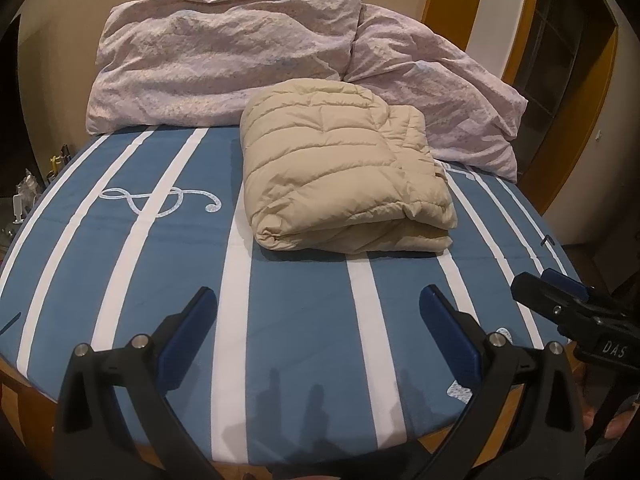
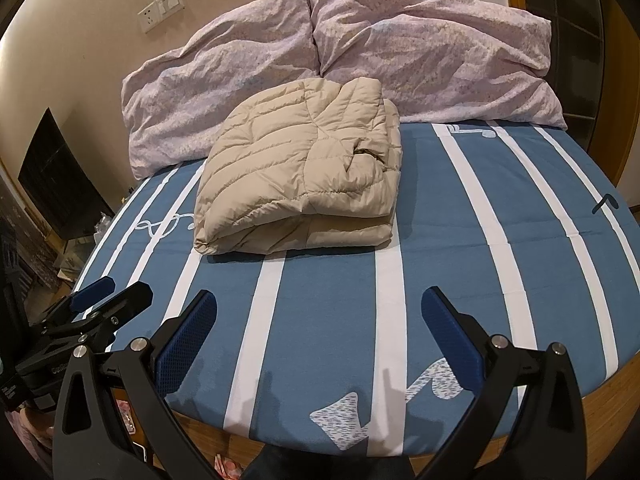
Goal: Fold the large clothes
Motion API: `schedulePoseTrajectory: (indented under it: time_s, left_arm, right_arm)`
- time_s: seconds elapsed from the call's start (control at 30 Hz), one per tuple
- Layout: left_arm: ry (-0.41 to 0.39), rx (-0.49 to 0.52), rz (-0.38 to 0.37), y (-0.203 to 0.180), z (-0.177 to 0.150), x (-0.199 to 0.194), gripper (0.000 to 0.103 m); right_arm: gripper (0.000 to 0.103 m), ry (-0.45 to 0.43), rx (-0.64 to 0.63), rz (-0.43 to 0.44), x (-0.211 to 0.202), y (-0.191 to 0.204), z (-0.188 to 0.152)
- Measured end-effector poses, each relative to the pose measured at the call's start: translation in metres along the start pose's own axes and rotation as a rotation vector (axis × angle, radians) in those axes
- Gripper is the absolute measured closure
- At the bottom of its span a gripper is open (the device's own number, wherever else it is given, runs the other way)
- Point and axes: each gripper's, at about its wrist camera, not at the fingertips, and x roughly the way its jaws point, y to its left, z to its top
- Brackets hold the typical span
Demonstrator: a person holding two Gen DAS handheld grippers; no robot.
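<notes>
Jacket (image 1: 344, 172): beige puffer, folded on your striped bed (image 1: 296, 304).
Left gripper (image 1: 318, 308): spread wide, empty.
Right gripper (image 2: 320, 312): likewise.

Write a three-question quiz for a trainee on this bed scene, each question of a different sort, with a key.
1. True or false: the beige puffer jacket lies folded on the striped bed sheet.
2. Multiple choice: the left hand-held gripper and right hand-held gripper are (a) both open and empty, (b) both shut on the jacket, (c) one open, one shut.
3. Fill the blank: behind the jacket, against the wall, lie two ____ pillows.

Key: 1 true; 2 a; 3 pink.
</notes>
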Motion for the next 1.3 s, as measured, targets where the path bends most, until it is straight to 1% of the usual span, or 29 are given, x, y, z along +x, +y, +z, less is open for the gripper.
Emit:
schedulePoseTrajectory:
  time_s: [1.3]
  left_arm:
    - [0.008, 0.001, -0.003, -0.0004, 0.0038, 0.0027, 0.002]
  right_arm:
    - [0.001, 0.002, 0.003, 0.0, 0.0011, -0.0024, 0.0014]
